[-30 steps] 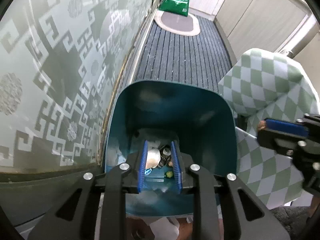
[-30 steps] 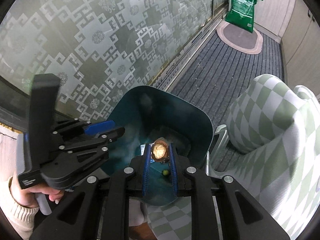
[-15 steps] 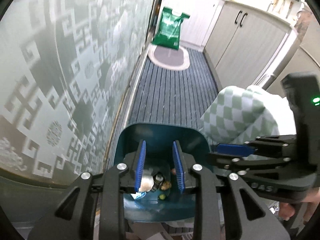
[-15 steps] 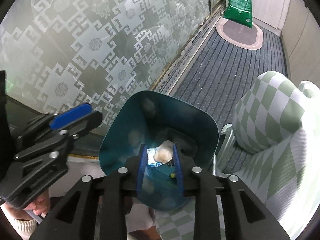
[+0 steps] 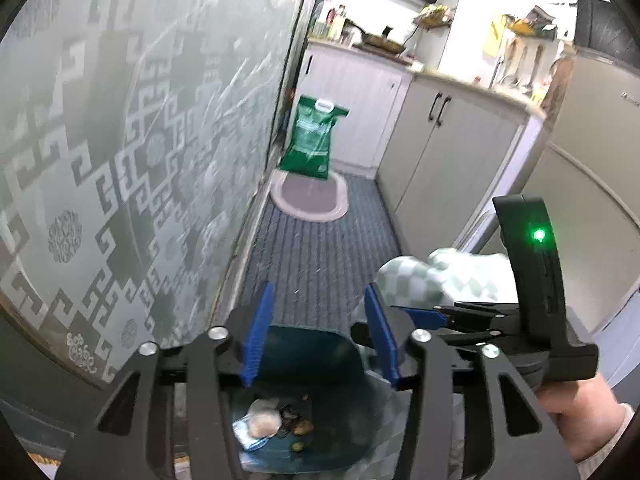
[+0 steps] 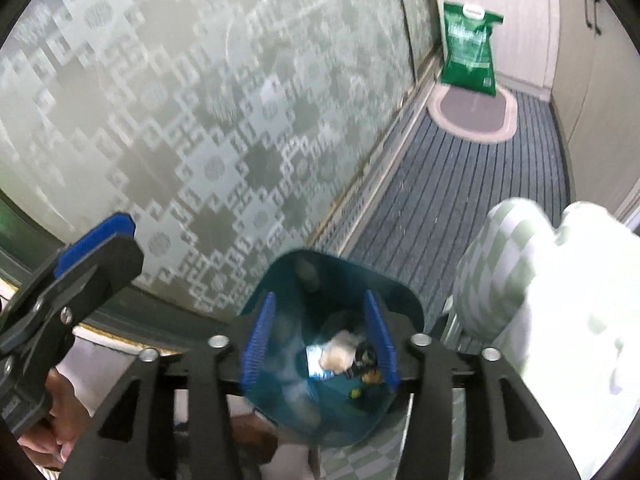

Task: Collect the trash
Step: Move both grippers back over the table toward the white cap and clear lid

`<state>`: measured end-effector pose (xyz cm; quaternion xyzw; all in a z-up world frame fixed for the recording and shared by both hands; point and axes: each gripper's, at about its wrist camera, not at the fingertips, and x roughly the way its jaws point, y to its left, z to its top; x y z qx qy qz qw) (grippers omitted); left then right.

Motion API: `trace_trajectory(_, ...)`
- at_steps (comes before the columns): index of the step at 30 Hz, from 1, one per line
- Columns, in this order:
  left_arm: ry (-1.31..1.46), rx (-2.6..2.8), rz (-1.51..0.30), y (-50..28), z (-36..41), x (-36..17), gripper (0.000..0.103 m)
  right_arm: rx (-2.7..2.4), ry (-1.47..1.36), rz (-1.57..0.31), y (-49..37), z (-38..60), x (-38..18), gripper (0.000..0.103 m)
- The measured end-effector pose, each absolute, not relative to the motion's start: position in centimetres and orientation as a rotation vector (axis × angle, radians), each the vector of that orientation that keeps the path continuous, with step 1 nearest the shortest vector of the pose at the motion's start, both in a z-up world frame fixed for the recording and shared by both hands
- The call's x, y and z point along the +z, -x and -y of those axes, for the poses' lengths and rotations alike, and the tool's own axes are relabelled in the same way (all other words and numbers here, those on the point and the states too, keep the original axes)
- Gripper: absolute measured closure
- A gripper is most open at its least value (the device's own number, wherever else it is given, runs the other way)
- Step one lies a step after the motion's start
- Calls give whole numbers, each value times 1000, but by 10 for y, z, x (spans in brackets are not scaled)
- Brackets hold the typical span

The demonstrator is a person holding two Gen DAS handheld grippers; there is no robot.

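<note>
Since the teal plastic trash bin (image 6: pixel 332 360) already has a pale crumpled wad (image 6: pixel 340 354), a blue-white wrapper (image 6: pixel 316 362) and dark scraps at the bottom, the dumping part looks done, and I can't see any more trash lying around. Left gripper (image 5: pixel 320 336) and right gripper (image 6: pixel 318 342) both have jaws that have just been opening, part-way apart with nothing between them. Frosted patterned glass door (image 6: pixel 180 120) hugs the bin at 10 o'clock and the green-checked cushion (image 6: pixel 520 280) crowds 3 o'clock, so the striped grey carpet (image 5: pixel 320 248) toward 12 is the open lane.
</note>
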<state>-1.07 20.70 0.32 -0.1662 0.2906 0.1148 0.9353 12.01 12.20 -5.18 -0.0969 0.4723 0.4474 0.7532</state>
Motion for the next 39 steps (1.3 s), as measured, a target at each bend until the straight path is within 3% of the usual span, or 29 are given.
trace_trajectory(8, 352, 192, -542, 5, -188, 19, 37, 944, 160, -922, -128, -83, -22, 39)
trace_trajectory(10, 337, 184, -541, 0, -181, 20, 27, 928, 152, -901, -129, -69, -16, 35)
trace_trajectory(15, 225, 138, -540, -14, -149, 36, 25, 886, 151, -847, -130, -38, -1, 31)
trace_trajectory(22, 169, 34, -525, -40, -113, 59, 14, 789, 173, -754, -134, 25, 30, 23)
trace_trajectory(29, 93, -25, -577, -81, -79, 44, 13, 688, 216, -727, -155, 91, 46, 21)
trace_trajectory(39, -18, -142, -713, -127, -18, -16, 16, 713, 191, -793, -199, 135, 21, 20)
